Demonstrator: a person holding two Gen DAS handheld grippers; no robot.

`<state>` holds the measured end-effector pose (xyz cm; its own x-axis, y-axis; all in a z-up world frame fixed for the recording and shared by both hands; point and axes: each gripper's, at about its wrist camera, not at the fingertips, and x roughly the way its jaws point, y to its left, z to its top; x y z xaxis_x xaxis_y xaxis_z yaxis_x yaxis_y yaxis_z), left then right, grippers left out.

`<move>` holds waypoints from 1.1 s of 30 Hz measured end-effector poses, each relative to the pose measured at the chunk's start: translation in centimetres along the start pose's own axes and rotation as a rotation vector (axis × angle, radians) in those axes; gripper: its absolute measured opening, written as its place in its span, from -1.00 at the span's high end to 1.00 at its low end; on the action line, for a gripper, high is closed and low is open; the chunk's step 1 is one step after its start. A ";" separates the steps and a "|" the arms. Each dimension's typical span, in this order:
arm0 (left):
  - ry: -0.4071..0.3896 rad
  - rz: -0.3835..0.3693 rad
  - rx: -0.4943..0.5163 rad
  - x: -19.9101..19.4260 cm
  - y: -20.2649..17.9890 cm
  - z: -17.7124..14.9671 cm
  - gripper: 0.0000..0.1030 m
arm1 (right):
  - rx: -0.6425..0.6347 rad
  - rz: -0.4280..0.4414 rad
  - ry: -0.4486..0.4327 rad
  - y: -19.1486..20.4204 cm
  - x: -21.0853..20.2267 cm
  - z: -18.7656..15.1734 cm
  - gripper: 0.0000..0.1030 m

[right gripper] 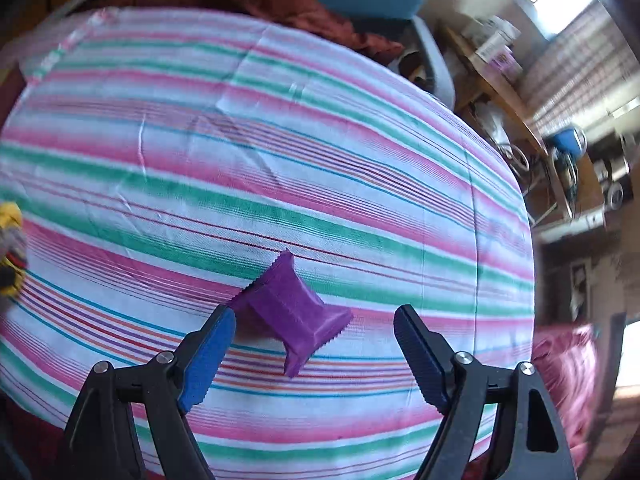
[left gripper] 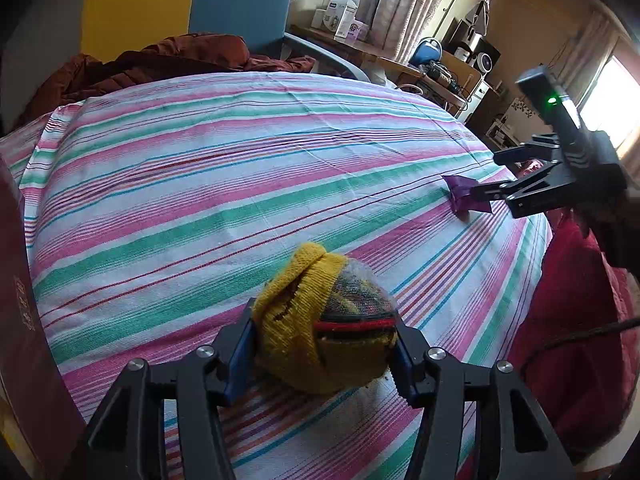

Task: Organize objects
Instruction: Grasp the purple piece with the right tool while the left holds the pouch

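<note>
While a rust quilt (left gripper: pixel 180 60) lies behind, striped sheet (left gripper: pixel 240 168) spreads.

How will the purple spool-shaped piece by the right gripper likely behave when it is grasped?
The purple spool looks like rigid printed plastic, so probably stiff and light. Its toothed end flanges should resist rolling on the striped sheet. The right gripper's open jaws straddle it off-centre, so it may twist.

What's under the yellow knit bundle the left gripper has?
The yellow knit bundle, clamped in the left gripper, sits over the striped bedsheet, which shows all around it. The patch directly beneath is covered, so whether it touches the sheet cannot be told.
</note>
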<state>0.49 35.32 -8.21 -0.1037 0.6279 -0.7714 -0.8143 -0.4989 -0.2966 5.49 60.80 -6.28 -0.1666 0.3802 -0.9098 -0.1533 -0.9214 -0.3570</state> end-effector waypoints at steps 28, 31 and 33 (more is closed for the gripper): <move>-0.026 0.002 0.009 -0.3 0.1 -0.5 -0.16 | 0.508 0.301 -0.013 -3.4 0.7 1.4 -0.58; -0.026 0.002 0.009 -0.3 0.2 -0.6 -0.16 | 0.552 0.292 -0.004 -3.6 1.9 2.3 -0.62; -0.027 0.002 0.009 -0.3 0.2 -0.6 -0.16 | 0.530 0.235 0.016 -2.9 2.9 3.0 -0.62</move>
<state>0.69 34.70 -8.35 -0.1203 0.6427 -0.7566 -0.8194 -0.4945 -0.2898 2.50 64.86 -7.27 -0.2414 0.1649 -0.9563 -0.5816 -0.8135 0.0065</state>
